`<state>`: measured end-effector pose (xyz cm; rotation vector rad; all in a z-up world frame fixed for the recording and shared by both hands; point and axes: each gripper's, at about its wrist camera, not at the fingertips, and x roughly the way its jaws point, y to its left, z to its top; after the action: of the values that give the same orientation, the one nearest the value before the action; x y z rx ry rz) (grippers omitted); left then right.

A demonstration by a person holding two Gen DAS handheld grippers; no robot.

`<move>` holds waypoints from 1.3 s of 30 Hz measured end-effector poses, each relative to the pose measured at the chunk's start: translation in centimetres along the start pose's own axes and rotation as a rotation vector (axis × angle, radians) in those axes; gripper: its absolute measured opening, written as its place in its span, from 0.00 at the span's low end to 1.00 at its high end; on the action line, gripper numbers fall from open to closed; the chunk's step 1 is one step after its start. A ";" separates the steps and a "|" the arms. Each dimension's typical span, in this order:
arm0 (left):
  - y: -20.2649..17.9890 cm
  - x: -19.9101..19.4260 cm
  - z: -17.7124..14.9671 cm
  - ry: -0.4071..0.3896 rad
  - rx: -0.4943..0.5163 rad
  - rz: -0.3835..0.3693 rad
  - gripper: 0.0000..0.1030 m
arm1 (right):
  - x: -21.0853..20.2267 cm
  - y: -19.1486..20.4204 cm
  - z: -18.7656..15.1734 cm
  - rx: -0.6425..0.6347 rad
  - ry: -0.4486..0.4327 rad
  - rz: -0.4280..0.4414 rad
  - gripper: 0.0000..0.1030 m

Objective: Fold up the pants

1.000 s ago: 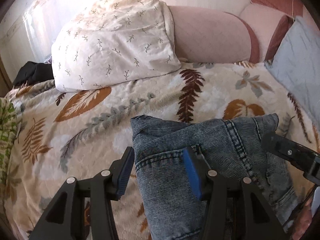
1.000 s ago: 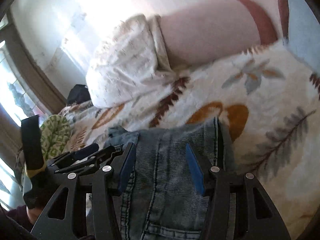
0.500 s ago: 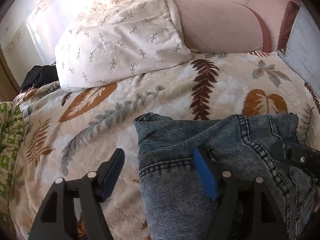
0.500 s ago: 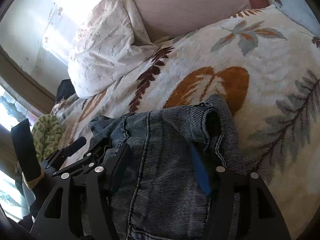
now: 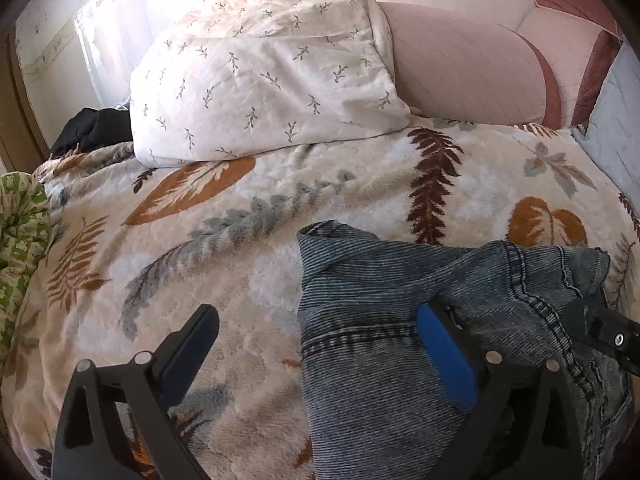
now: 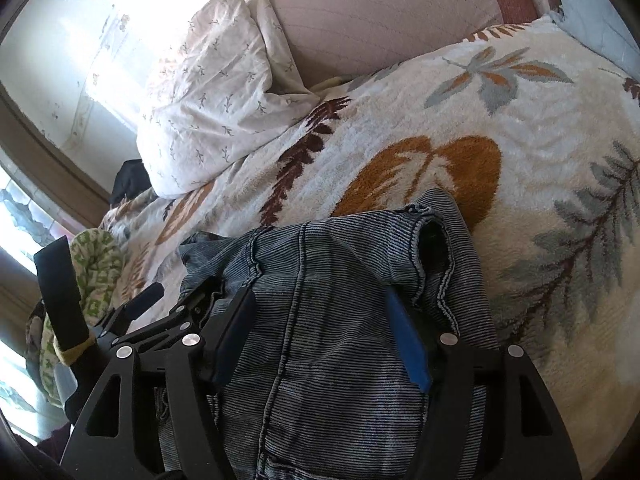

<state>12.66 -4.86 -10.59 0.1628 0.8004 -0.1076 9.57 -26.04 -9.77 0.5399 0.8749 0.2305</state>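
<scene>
We are letting the pants (image 5: 400, 344) settle on the bed (image 5: 240, 240): left gripper (image 5: 316, 340) and right gripper (image 6: 320, 320) both spreading, denim lying loose between the jaws.

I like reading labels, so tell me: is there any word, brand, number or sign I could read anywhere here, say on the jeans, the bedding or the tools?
None can be read in either view.
Jeans: only stitching shows, no tag or label.
Leaf blanket and white pillow: leaf and sprig prints, no lettering.
Green patterned cloth: blocky shapes, too blurred to read as letters.
</scene>
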 end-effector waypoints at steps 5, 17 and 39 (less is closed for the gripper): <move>-0.1 -0.2 -0.1 -0.026 0.013 0.020 1.00 | -0.1 0.1 -0.1 -0.004 -0.005 0.000 0.65; -0.3 -0.7 -0.1 -0.045 0.022 0.048 1.00 | -0.1 0.2 -0.2 -0.014 -0.016 -0.008 0.65; 5.0 -12.4 -5.4 -0.023 -0.063 -0.034 1.00 | -8.3 1.2 0.6 0.031 -0.165 0.011 0.79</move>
<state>1.06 1.49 -4.85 0.0886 0.7826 -0.1158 4.85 -28.61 -3.32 0.5843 0.7165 0.1796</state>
